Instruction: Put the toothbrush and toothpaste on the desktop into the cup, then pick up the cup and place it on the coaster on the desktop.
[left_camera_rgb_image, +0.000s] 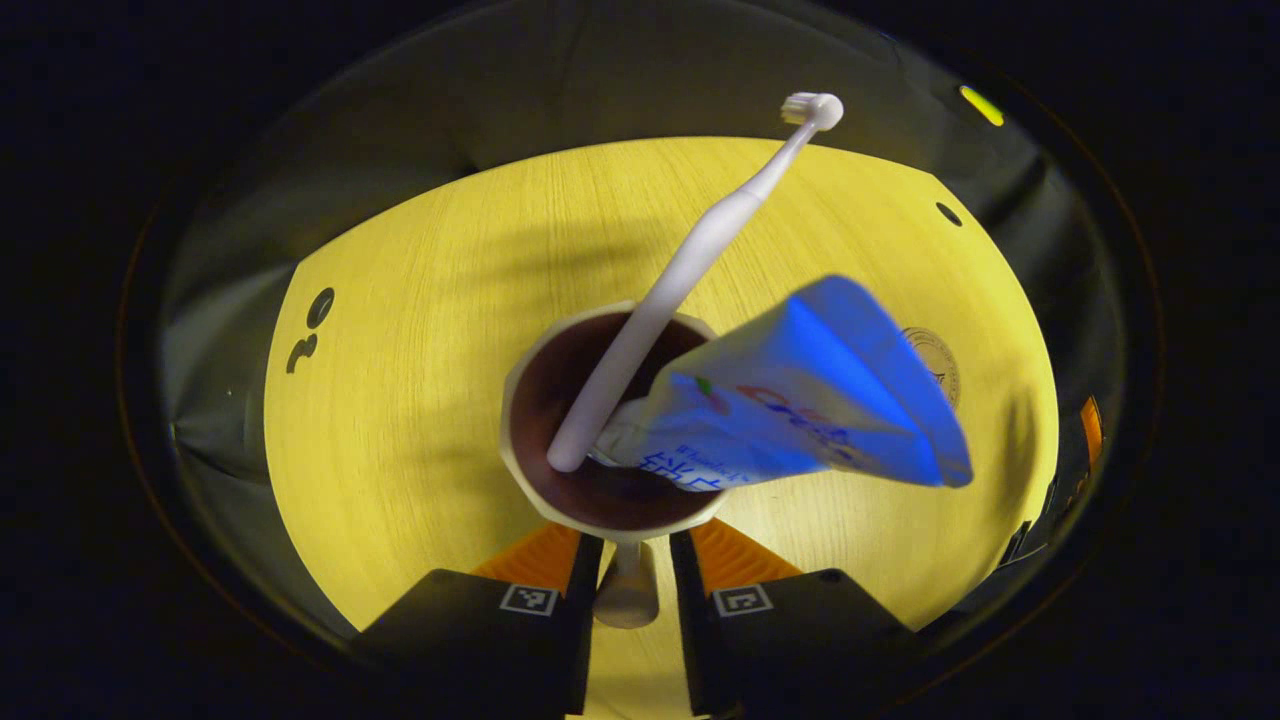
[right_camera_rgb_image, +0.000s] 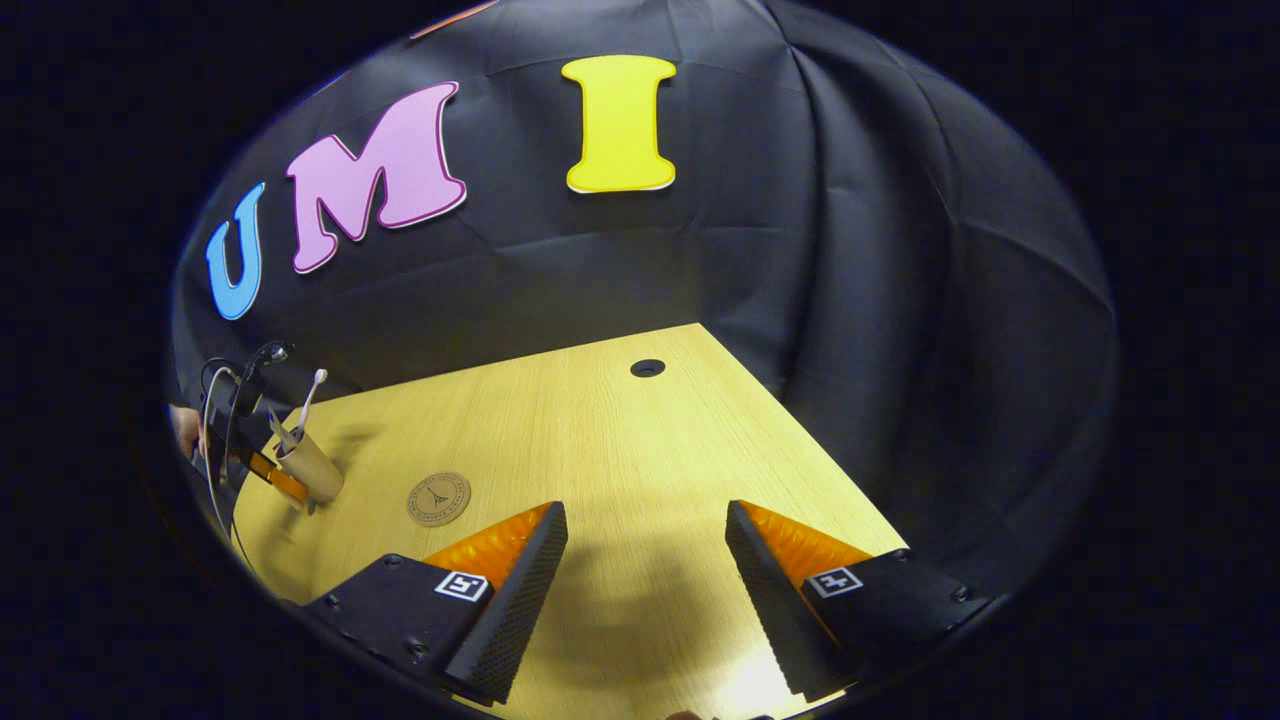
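In the left gripper view I look down into a brown cup with a pale rim. A white toothbrush and a blue-and-white toothpaste tube stand in it. My left gripper is shut on the cup's handle, one finger on each side. The round coaster peeks out from behind the tube. In the right gripper view the cup leans at the far left, held by the left gripper, a short way left of the coaster. My right gripper stands open above bare desk.
The yellow wooden desk runs to the black cloth wall, with a round cable hole near its far edge. A hand and a cable show behind the left gripper. Two dark holes lie at the desk's left in the left gripper view.
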